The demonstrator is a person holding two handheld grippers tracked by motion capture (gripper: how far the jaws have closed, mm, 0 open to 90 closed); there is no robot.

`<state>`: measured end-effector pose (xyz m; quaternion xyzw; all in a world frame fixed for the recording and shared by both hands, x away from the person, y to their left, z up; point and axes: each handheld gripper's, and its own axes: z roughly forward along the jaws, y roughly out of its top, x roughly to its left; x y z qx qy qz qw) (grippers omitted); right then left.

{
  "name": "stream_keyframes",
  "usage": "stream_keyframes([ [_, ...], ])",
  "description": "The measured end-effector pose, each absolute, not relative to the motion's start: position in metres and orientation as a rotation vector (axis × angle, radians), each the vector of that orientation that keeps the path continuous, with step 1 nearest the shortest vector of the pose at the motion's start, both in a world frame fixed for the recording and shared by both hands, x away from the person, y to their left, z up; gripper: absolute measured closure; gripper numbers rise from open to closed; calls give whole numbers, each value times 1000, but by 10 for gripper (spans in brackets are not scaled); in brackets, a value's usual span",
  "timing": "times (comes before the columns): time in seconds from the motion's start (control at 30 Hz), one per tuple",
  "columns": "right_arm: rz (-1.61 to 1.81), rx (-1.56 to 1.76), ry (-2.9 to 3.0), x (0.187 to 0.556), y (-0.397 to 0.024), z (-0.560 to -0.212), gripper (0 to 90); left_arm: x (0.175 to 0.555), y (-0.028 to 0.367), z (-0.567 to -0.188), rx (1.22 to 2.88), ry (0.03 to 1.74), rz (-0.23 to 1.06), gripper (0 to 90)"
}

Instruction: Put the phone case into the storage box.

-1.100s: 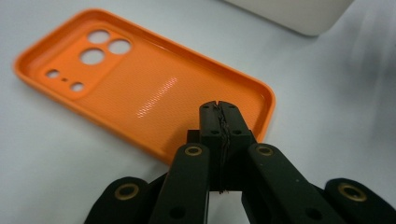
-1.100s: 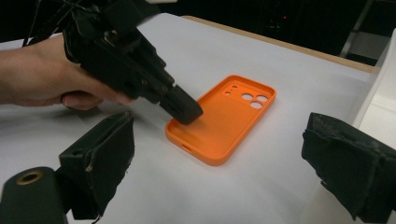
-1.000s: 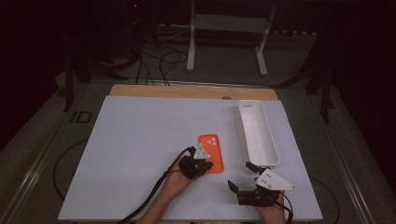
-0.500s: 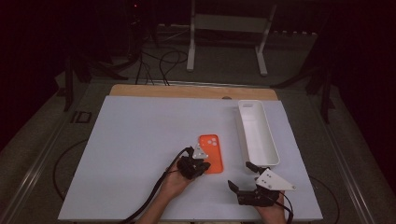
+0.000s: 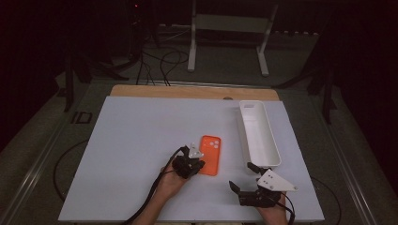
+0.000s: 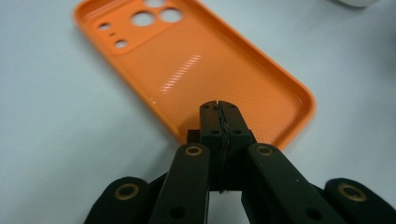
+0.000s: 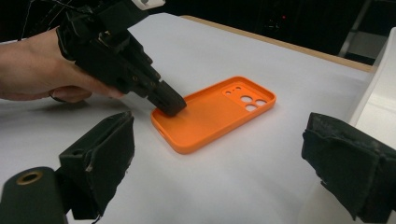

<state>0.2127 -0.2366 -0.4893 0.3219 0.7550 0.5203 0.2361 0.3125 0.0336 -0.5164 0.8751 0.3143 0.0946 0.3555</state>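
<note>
In the high view, the orange phone case is seen lying open side up just below the frame's centre, on the white table, left of the white tray. The left gripper is clenched, with nothing grasped, its tips set at the case's near left rim. The right gripper, at lower right, is held wide open and apart from the case.

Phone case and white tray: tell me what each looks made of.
Phone case: likely soft plastic or silicone, orange; its inner face shows a fine woven-looking texture with a faint sheen, and the rim is smooth and rounded. White tray: seemingly hard plastic, plain matte white with thin, even walls; too far off to be sure.
</note>
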Motion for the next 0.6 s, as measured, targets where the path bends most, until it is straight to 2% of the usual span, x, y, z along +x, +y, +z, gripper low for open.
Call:
stream_keyframes([
  [0.6, 1423, 885, 2072, 213, -237, -490, 94, 339, 61, -518, 2198, 1012, 387, 900],
])
